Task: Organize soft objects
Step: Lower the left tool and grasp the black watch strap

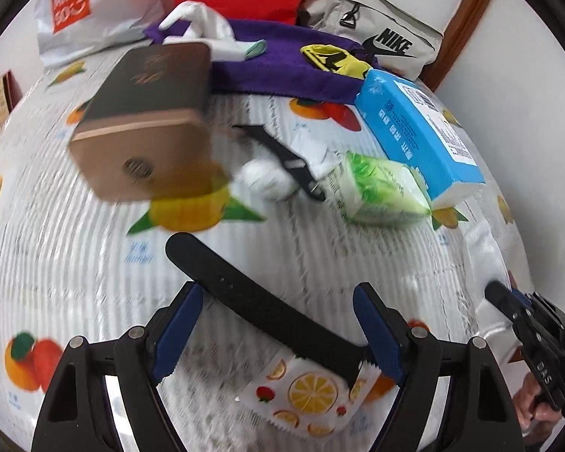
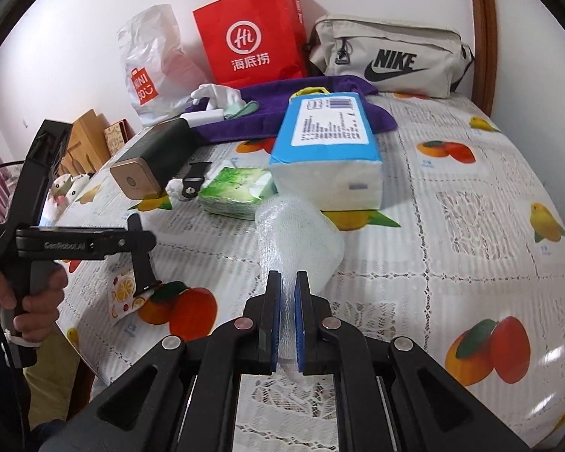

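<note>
One sheet of bubble wrap (image 2: pixel 297 241), clamped thinly in the right gripper (image 2: pixel 288 320) over the counter's near edge, could slip free, while the left gripper (image 1: pixel 278 324), jaws apart above the black strap (image 1: pixel 267 301), risks snagging the fruit-print cloth (image 1: pixel 305 395) beneath.

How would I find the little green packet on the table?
Start at the red paper bag by the wall, then come forward to the big blue tissue pack. The green packet lies touching its left side, small, flat and leafy green, unlike the tall blue pack.

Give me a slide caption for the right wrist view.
Right gripper pinches bubble wrap above the fruit-print tablecloth.
</note>
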`<action>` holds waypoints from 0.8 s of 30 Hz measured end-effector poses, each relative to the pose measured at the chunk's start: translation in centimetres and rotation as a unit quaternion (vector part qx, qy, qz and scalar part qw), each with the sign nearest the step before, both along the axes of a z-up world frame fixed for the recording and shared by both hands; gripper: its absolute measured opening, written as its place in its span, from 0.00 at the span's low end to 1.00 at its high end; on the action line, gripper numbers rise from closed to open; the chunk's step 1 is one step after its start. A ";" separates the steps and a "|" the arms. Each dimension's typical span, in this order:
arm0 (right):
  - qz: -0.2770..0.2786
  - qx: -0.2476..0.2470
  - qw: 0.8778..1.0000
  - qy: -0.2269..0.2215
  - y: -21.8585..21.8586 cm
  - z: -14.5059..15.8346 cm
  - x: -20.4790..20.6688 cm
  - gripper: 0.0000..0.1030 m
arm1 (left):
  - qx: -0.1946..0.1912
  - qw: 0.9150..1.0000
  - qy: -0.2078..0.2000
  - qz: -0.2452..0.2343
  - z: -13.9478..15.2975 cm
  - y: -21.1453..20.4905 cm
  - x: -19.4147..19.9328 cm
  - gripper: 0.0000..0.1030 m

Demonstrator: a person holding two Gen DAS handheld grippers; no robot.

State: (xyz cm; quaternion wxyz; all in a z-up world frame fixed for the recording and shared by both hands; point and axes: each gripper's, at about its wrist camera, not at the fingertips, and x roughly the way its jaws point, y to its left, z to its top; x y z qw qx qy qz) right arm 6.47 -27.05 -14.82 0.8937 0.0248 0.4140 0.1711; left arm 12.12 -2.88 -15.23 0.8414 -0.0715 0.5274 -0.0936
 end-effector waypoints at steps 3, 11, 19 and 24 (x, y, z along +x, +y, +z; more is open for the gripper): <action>-0.003 0.006 1.000 0.004 -0.2 -0.4 0.4 0.07 | 0.027 1.000 -0.012 -0.009 -0.1 -1.2 0.6 0.69; 0.003 0.010 1.000 0.006 0.1 -0.8 0.6 0.07 | 0.074 0.997 -0.021 -0.022 0.3 -1.5 -0.4 0.24; 0.004 0.012 1.000 0.007 0.1 -1.0 0.7 0.07 | 0.056 0.998 -0.013 -0.017 0.1 -1.1 -1.5 0.38; -0.005 0.003 1.000 0.009 -0.2 -1.3 0.9 0.07 | 0.078 0.996 -0.025 -0.021 0.0 -1.6 -1.3 0.20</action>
